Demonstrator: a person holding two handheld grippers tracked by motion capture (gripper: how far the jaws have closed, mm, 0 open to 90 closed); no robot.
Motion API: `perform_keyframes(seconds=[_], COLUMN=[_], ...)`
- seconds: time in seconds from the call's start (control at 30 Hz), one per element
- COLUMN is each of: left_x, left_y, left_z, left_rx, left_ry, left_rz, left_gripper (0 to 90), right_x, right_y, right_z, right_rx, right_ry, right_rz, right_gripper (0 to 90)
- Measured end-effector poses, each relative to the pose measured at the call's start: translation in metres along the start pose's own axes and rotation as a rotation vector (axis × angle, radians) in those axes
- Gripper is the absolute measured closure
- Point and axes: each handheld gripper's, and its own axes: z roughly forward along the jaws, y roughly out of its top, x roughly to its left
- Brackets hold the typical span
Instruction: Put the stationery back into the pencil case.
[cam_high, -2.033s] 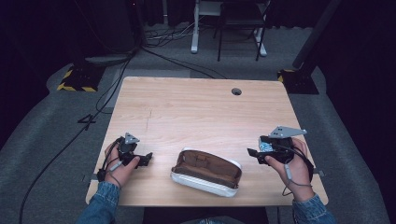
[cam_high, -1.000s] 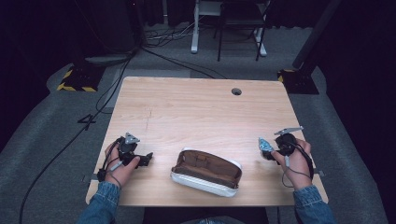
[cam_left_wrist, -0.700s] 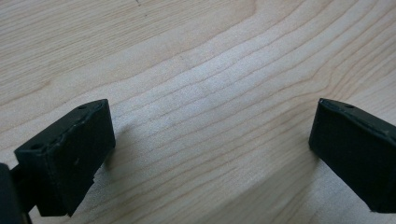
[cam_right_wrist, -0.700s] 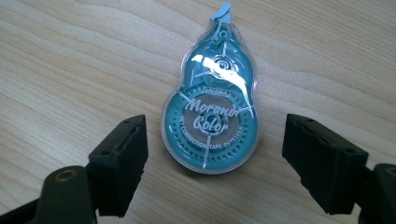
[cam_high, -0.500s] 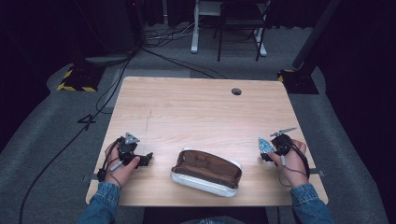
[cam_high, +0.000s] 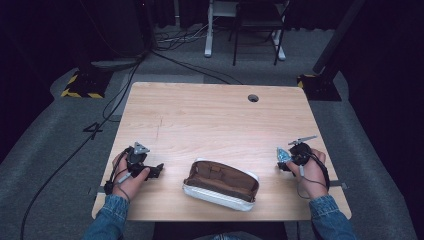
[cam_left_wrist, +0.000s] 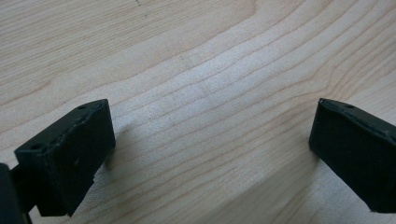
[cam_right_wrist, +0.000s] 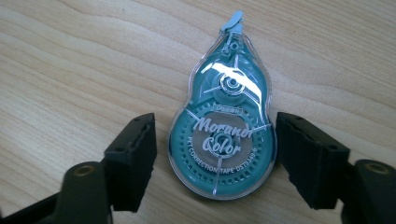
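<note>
Lying flat on the table (cam_high: 210, 120), the correction tape (cam_right_wrist: 223, 125) sits between the right gripper (cam_right_wrist: 215, 158)'s parted jaws, long axis toward twelve o'clock, small gaps either side. Left gripper (cam_left_wrist: 210, 154), jaws apart over bare wood, rests at nine o'clock of the open pencil case (cam_high: 221, 184).

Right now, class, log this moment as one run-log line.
right gripper: open, jaws either side of teal correction tape, flat on table | left gripper: open over bare wood | pencil case: unzipped, between hands
</note>
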Motion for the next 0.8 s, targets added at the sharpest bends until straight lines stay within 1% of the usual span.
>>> perform_keyframes(seconds=[0.03, 0.07, 0.5, 0.8], left_x=[0.0001, 0.0001, 0.0000, 0.0000], left_y=[0.0000, 0.0000, 0.0000, 0.0000], left_z=[0.0001, 0.0001, 0.0000, 0.0000], left_rx=[-0.001, -0.001, 0.000, 0.000], left_ry=[0.000, -0.002, 0.000, 0.000], left_rz=[0.001, 0.000, 0.000, 0.000], left_gripper=[0.5, 0.6, 0.6, 0.6], right_x=[0.0002, 0.0004, 0.0011, 0.0008], right_y=[0.0002, 0.0004, 0.0011, 0.0009], right_z=[-0.0006, -0.0011, -0.0017, -0.0017], right_rx=[-0.003, -0.004, 0.006, -0.010], right_ry=[0.001, 0.005, 0.005, 0.012], right_rz=[-0.003, -0.007, -0.009, 0.003], right_gripper=[38.2, 38.6, 39.4, 39.5])
